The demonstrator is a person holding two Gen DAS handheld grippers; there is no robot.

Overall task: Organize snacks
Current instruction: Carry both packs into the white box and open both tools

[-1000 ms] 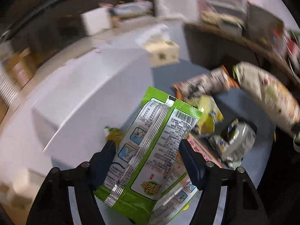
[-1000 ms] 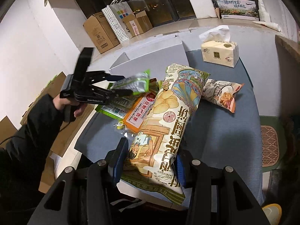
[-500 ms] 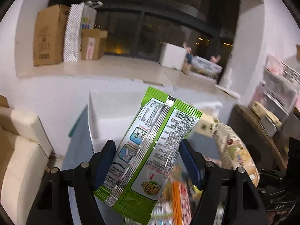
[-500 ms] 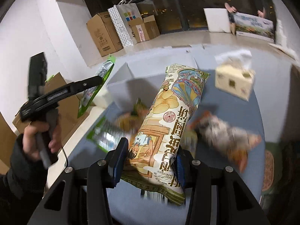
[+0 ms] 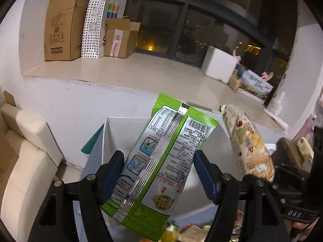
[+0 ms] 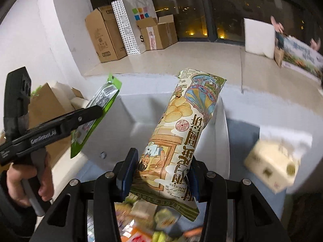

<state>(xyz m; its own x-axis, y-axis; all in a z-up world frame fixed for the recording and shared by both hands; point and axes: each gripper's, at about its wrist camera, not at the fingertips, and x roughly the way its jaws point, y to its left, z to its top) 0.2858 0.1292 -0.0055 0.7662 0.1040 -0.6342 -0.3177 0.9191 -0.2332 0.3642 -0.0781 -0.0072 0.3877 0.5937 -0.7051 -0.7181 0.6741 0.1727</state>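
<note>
My left gripper (image 5: 157, 157) has a green snack packet (image 5: 167, 161) upright between its blue pads, barcode side towards the camera; its jaws are opening and the pads still touch the packet. It hangs over the open white box (image 5: 113, 133). My right gripper (image 6: 163, 157) is shut on a long cream chips bag (image 6: 181, 125), which points up over the same white box (image 6: 129, 125). In the right wrist view the left gripper (image 6: 97, 111) and the green packet (image 6: 105, 94) hang at the box's left wall. The chips bag (image 5: 246, 141) also shows at right in the left wrist view.
Several loose snacks (image 6: 151, 221) lie blurred below the right gripper. A tissue box (image 6: 272, 167) sits right of the white box. Cardboard boxes (image 5: 62, 24) and a dotted paper bag (image 5: 94, 20) stand on the window ledge. Cream cushions (image 5: 24, 161) are at left. A person's hand (image 6: 26, 181) grips the left handle.
Both grippers have swung with their packs from over the blue table and its snack pile to above the white box. The left gripper's view has rolled level.
</note>
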